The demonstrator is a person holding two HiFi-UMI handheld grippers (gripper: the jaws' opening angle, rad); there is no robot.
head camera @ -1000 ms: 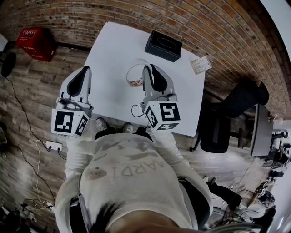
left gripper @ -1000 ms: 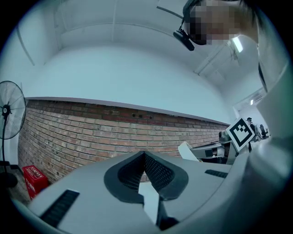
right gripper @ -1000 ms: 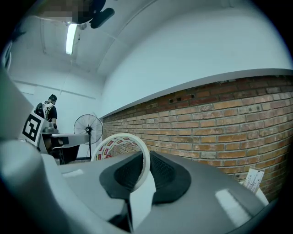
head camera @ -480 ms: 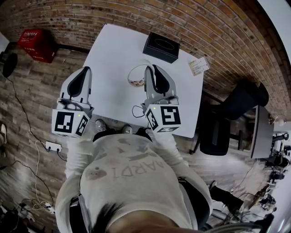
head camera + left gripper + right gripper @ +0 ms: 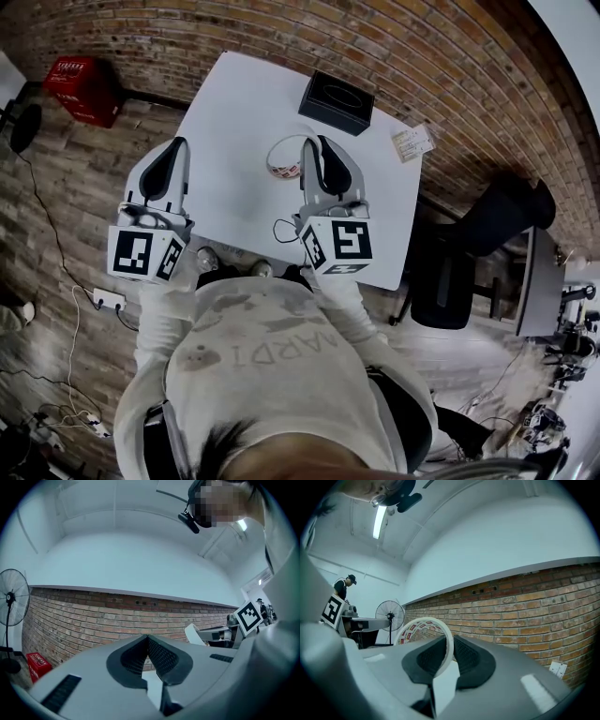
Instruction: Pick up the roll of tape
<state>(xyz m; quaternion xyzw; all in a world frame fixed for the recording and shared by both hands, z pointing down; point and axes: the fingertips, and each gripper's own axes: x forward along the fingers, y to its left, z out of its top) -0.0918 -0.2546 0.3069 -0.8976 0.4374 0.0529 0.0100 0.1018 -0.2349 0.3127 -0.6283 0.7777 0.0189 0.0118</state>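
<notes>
At the centre of the head view, the right gripper (image 5: 315, 144) is clenching the wall of the roll of tape (image 5: 278, 170) and edging it toward the upper right, seemingly clear of the white table (image 5: 234, 94). The pick-up is looking nearly done. The left gripper (image 5: 175, 145) is idling closed and empty.

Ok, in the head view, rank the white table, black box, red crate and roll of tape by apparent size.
Largest: white table. Then black box and red crate, alike; crate sits farther, on the floor. Smallest: roll of tape.
</notes>
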